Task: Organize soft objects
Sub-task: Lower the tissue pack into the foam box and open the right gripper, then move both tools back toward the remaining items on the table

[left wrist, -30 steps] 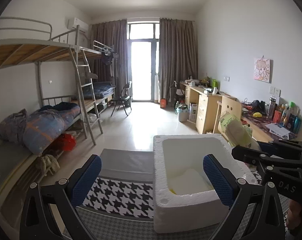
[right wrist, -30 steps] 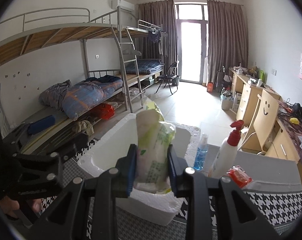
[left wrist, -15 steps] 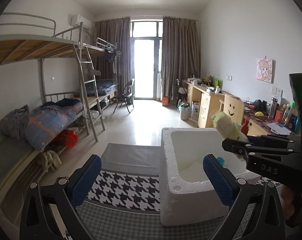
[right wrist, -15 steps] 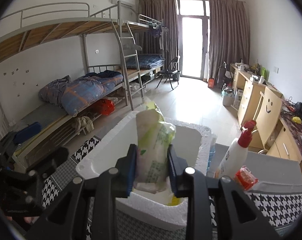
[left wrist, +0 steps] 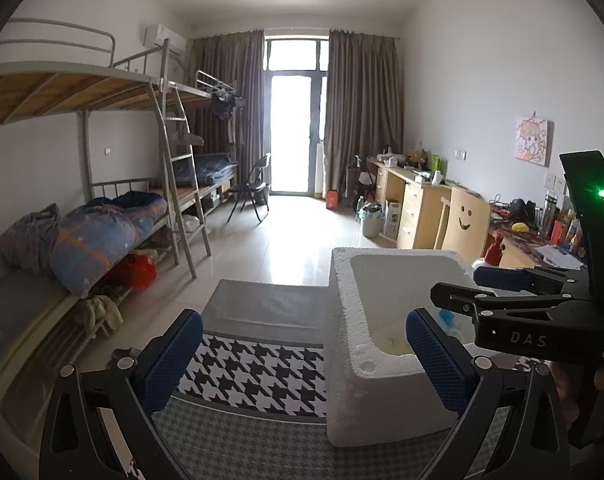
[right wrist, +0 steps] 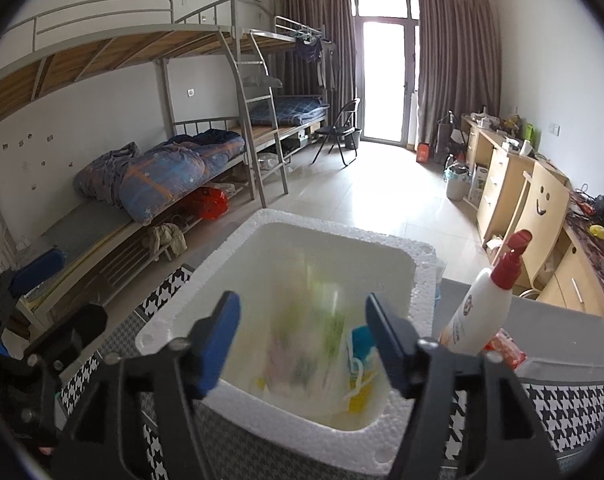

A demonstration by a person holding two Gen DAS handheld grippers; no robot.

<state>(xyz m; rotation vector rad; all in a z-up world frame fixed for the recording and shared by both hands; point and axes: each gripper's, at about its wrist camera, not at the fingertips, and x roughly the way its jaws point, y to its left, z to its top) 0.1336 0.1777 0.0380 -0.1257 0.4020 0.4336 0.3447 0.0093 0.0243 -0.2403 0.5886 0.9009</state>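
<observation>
On the left, the left claw (left wrist: 303, 354) gapes wide and empty beside the foam box (right wrist: 401, 432). The right claw (right wrist: 302, 342), jaws just opened, hovers over the box; the soft packet (right wrist: 302, 332) drops blurred, directly below, unpinched. A spray bottle (right wrist: 481, 304) stands right.

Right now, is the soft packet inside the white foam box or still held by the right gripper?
Inside: the blurred soft packet is in the foam box, clear of the just-opened right gripper.

A spray bottle (right wrist: 483, 312) stands right of the foam box (right wrist: 389, 432), on the table (right wrist: 557, 328).
</observation>
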